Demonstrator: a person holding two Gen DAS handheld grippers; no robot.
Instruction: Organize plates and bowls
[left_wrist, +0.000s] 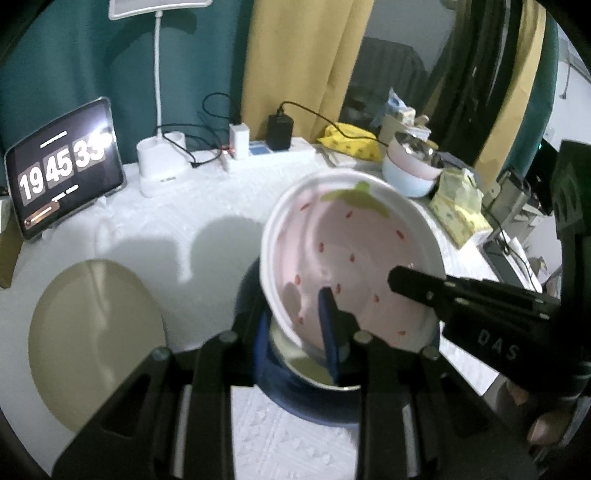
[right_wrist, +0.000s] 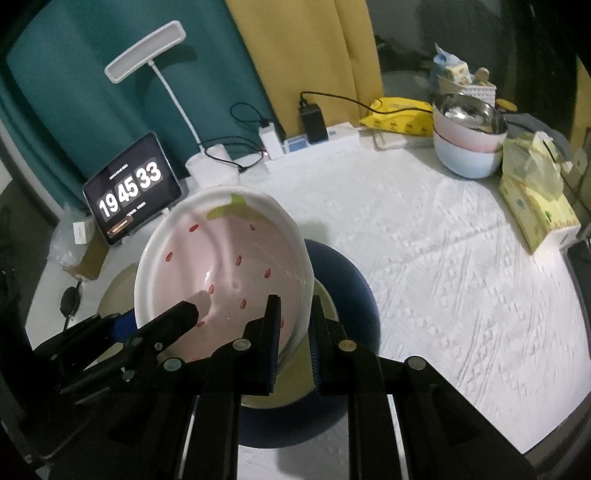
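A pink strawberry-pattern plate (left_wrist: 347, 254) with a white rim is held tilted above a dark blue plate (left_wrist: 295, 398) that has a beige centre. My left gripper (left_wrist: 295, 332) is shut on the plate's near rim, one blue-padded finger inside it. My right gripper (right_wrist: 293, 332) is shut on the strawberry plate (right_wrist: 221, 266) at its right rim, over the blue plate (right_wrist: 351, 295). A beige plate (left_wrist: 96, 343) lies flat to the left. Stacked bowls (right_wrist: 469, 136), steel-lined pink over pale blue, stand at the back right.
A tablet clock (right_wrist: 129, 192) and a white desk lamp (right_wrist: 147, 62) stand at the back left. A power strip with chargers (right_wrist: 314, 136), a yellow packet (right_wrist: 399, 114) and a tissue pack (right_wrist: 535, 199) line the back and right edge. White cloth (right_wrist: 443, 258) covers the table.
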